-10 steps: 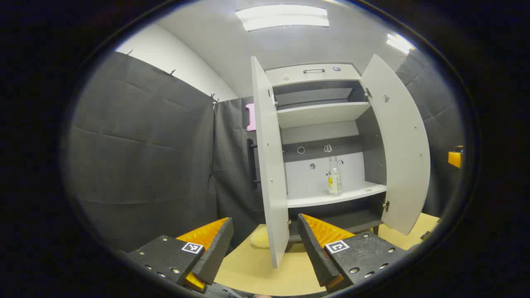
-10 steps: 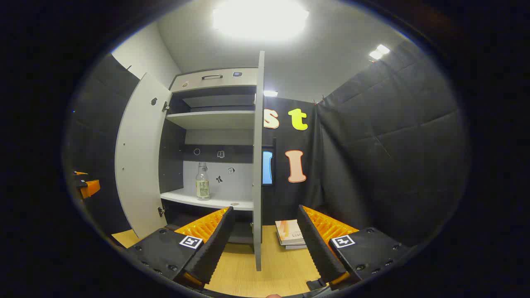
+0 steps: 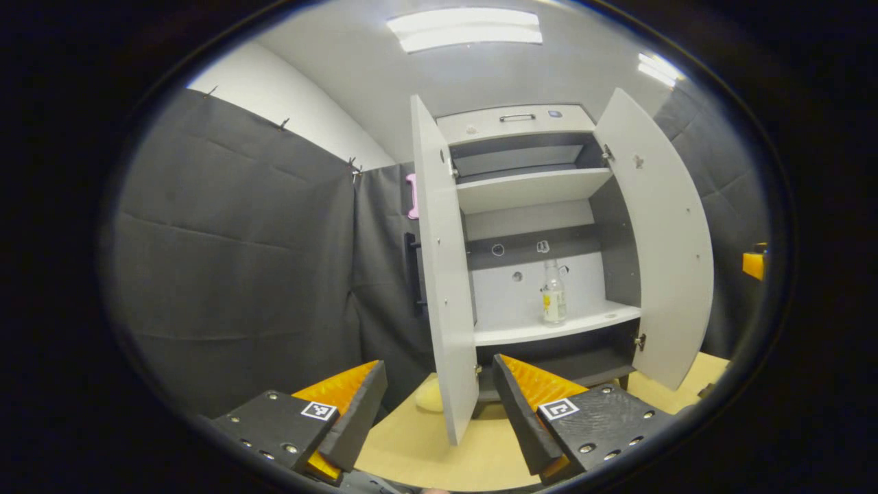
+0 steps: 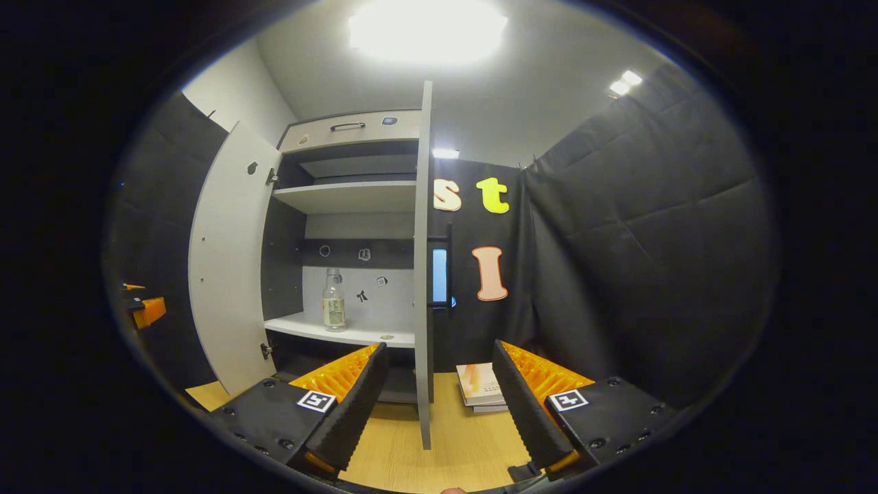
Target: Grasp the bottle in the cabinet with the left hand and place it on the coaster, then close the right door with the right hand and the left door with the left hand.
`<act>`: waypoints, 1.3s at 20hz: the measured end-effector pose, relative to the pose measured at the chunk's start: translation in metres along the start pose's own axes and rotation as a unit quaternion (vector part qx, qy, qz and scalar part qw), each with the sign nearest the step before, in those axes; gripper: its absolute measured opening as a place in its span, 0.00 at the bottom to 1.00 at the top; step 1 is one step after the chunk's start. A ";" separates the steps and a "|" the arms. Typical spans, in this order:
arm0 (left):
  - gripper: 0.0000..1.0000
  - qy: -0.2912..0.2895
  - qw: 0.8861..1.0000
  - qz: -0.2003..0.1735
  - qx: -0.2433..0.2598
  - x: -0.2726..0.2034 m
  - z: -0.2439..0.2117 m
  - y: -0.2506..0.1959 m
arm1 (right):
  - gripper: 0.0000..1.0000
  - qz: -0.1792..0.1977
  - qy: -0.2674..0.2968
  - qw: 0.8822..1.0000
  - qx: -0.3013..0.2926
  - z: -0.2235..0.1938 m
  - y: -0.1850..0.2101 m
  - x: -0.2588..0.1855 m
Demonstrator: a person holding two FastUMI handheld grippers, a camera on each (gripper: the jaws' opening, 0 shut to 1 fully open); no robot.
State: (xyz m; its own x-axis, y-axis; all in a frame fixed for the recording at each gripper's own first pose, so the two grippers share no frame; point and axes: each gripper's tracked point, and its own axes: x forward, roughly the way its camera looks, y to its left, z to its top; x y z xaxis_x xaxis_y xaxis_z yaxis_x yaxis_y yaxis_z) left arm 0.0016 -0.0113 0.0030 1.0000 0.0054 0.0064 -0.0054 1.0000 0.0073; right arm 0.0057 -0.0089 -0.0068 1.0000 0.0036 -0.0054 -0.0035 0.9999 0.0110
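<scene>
Opening reach: your left gripper point(image 3: 436, 405) and right gripper point(image 4: 439, 401) both stood wide open and empty, the bottle point(image 3: 553, 293) upright on the cabinet point(image 3: 514, 125) shelf between both open doors, awaiting your left-hand approach.

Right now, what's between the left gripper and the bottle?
In the left gripper view, only bare shelf and air separate the left gripper from the bottle.

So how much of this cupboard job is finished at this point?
Nothing looks done yet. The bottle stands on the cabinet's lower shelf, ungrasped. Both doors, left door and right door, hang open. The left gripper and right gripper are open and empty. Grasping, placing on the coaster and closing both doors remain.
</scene>
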 end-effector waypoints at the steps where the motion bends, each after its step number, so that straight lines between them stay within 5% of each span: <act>1: 0.89 0.000 1.000 0.000 0.000 0.000 -0.001 -0.002 | 0.97 0.000 0.000 1.000 -0.002 -0.001 -0.002 0.000; 14: 0.91 -0.017 0.999 -0.044 -0.022 0.019 0.031 -0.081 | 0.97 0.010 0.005 1.000 -0.004 -0.020 -0.050 0.008; 26: 0.89 -0.029 0.992 -0.112 -0.053 0.104 0.069 -0.154 | 0.97 -0.047 0.021 0.999 -0.002 -0.040 -0.104 0.020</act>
State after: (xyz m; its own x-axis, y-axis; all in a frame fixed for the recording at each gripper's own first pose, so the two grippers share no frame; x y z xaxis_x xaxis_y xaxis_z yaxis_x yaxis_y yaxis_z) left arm 0.1055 -0.1648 0.0712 0.9739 -0.2145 0.0741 0.2207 0.9712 -0.0896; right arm 0.0260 -0.1125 -0.0477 0.9948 -0.0891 -0.0486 0.0894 0.9960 0.0049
